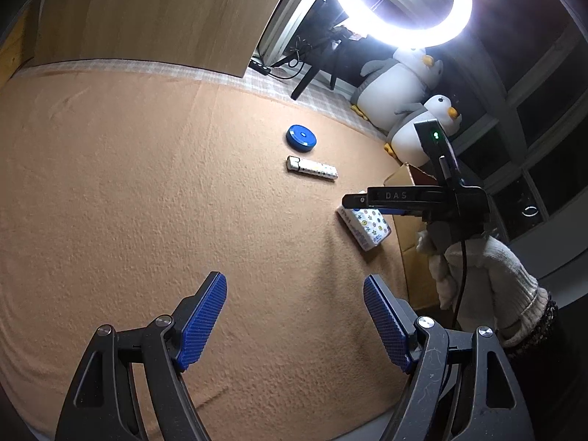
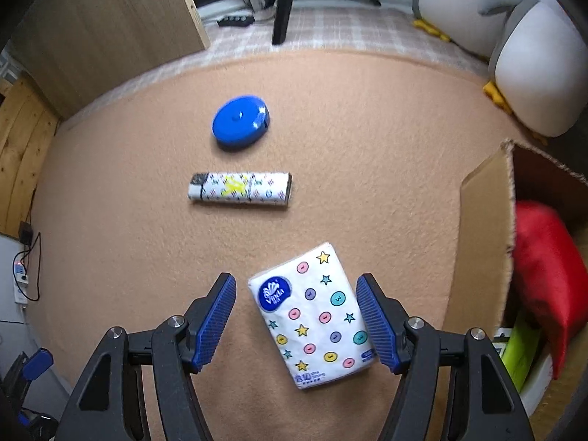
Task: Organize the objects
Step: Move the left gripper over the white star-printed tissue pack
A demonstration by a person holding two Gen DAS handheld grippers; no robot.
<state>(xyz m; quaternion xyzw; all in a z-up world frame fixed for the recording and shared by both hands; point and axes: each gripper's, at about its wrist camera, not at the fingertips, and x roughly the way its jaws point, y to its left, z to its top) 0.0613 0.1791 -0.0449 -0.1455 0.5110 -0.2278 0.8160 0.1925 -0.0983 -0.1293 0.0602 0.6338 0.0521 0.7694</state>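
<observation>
A white tissue pack (image 2: pixel 312 316) printed with stars and buttons lies on the tan carpet (image 2: pixel 367 165). My right gripper (image 2: pixel 296 283) is open and hangs over the pack, one finger on each side; the left pad stands clear of it and the right pad is close to its edge. Beyond it lie a patterned lighter (image 2: pixel 239 190) and a blue round disc (image 2: pixel 240 122). My left gripper (image 1: pixel 294 286) is open over bare carpet with nothing between its fingers. In the left wrist view a gloved hand (image 1: pixel 488 275) holds the right gripper (image 1: pixel 354 201) over the tissue pack (image 1: pixel 365 228).
An open cardboard box (image 2: pixel 485 242) stands at the right with a red item (image 2: pixel 544 275) and a green one (image 2: pixel 522 352) inside. Two plush penguins (image 1: pixel 400 84) sit behind it. A wooden panel (image 1: pixel 147 11) and a ring light (image 1: pixel 402 3) stand at the back.
</observation>
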